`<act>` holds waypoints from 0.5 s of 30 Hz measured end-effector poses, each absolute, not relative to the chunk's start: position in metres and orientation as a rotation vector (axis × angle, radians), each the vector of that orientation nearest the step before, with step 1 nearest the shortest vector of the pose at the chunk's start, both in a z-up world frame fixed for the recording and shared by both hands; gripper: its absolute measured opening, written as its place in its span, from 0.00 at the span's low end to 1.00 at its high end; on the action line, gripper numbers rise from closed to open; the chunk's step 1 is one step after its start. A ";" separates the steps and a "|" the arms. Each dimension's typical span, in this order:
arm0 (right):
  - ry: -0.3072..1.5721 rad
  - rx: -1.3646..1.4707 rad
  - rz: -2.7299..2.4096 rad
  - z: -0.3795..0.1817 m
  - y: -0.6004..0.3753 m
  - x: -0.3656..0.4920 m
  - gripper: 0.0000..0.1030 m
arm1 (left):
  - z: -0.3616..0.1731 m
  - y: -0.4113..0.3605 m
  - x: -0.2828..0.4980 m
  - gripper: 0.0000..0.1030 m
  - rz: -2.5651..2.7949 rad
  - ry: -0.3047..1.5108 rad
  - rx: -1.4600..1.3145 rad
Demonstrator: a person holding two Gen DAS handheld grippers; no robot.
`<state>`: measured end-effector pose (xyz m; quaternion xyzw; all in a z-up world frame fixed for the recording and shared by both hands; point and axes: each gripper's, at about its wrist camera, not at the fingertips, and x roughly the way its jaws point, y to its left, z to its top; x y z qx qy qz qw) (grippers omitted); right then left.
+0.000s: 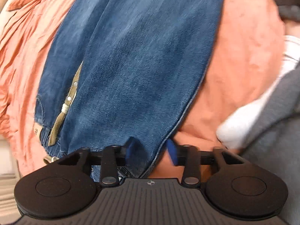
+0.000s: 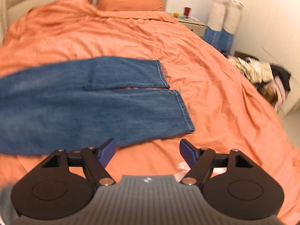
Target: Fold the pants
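Fig.: jeans (image 2: pixel 90 101) lay flat across the bed (image 2: pixel 215 97), legs side by side w/ hems toward its right edge, no fold made yet; left gripper (image 1: pixel 151 150) part-open over denim edge, right gripper (image 2: pixel 147 151) wide apart, empty.

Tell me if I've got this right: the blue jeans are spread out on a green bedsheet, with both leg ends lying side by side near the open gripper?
Nearly. The bedsheet is orange, not green, as the right wrist view shows. The rest holds: the blue jeans lie spread on it, both leg ends side by side, just beyond the open right gripper.
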<state>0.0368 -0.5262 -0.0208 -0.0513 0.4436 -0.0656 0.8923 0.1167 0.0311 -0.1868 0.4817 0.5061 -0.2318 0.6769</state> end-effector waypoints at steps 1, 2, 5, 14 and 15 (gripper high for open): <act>0.925 -0.150 -0.121 -0.024 -0.530 0.035 0.62 | -0.185 0.030 0.115 0.13 -0.521 1.134 1.065; 0.927 -0.197 -0.104 -0.028 -0.533 0.034 0.59 | -0.184 0.029 0.113 0.08 -0.509 1.126 1.052; 0.929 -0.311 -0.052 -0.044 -0.545 0.034 0.53 | -0.165 0.038 0.108 0.04 -0.442 1.068 0.958; 0.887 -0.826 0.105 -0.141 -0.547 0.053 0.43 | -0.075 0.079 0.136 0.04 -0.110 0.872 0.262; 0.878 -0.873 0.108 -0.149 -0.544 0.055 0.40 | -0.071 0.078 0.136 0.04 -0.096 0.866 0.243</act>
